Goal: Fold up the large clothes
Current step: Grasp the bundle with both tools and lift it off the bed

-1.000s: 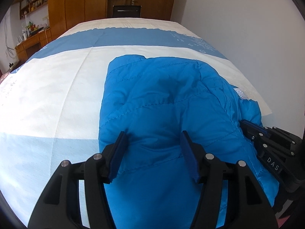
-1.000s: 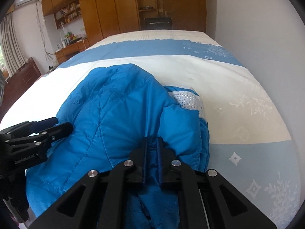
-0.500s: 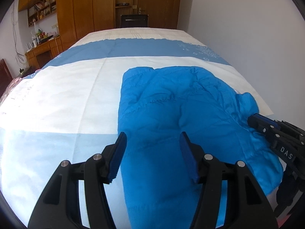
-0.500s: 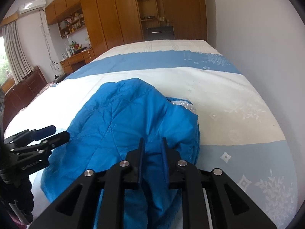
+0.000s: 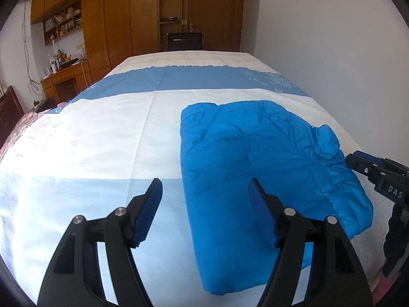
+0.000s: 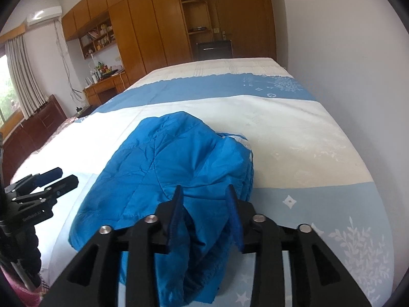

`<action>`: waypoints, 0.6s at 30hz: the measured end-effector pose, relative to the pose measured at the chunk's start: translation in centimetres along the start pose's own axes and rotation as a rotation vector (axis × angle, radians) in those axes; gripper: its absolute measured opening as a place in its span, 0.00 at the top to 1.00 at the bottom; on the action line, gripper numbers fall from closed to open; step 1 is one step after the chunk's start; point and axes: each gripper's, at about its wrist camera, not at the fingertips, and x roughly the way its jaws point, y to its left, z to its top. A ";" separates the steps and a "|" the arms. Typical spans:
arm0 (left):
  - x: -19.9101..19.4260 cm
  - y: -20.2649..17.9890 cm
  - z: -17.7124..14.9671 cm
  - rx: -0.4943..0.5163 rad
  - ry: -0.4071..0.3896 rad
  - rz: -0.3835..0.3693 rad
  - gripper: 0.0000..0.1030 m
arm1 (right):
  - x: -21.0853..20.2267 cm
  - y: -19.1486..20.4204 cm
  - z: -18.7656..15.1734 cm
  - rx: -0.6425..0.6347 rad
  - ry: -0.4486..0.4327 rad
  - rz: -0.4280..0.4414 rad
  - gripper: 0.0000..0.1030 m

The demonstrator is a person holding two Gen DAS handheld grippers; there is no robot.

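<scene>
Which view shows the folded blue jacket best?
The left wrist view: the blue jacket lies there as a nearly whole folded rectangle on the bed. The right wrist view has its near edge hidden behind the right gripper fingers.

Plain blue jacket [image 5: 258, 158], blue-and-white striped bedspread [image 5: 102, 138]

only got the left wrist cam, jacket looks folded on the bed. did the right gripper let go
Observer: Its jaws have just been opening; the right gripper stands open, with the blue jacket lying loose between the fingers.
Operator: anything sticking out on the far side
Observer: Yes, a white sparkly trim peeks from the jacket's right edge.
Operator: left gripper clear of it
Observer: The left gripper hangs open beside the jacket, not touching it.
</scene>
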 end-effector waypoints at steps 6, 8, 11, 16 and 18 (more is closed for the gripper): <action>0.0 1.4 -0.2 -0.009 0.016 -0.076 0.19 | -0.3 -1.4 -0.1 0.040 0.028 0.038 0.32; 0.8 2.3 -0.3 -0.043 0.056 -0.156 0.17 | 0.1 -2.0 -0.3 0.062 0.055 0.079 0.28; 2.5 3.6 -0.5 -0.093 0.113 -0.224 0.15 | 1.1 -2.9 -0.7 0.108 0.107 0.140 0.23; 6.4 5.9 -1.3 -0.200 0.228 -0.396 0.13 | 2.9 -4.8 -1.8 0.220 0.195 0.288 0.18; 7.7 6.6 -1.6 -0.252 0.266 -0.468 0.13 | 3.9 -5.6 -2.3 0.275 0.236 0.362 0.16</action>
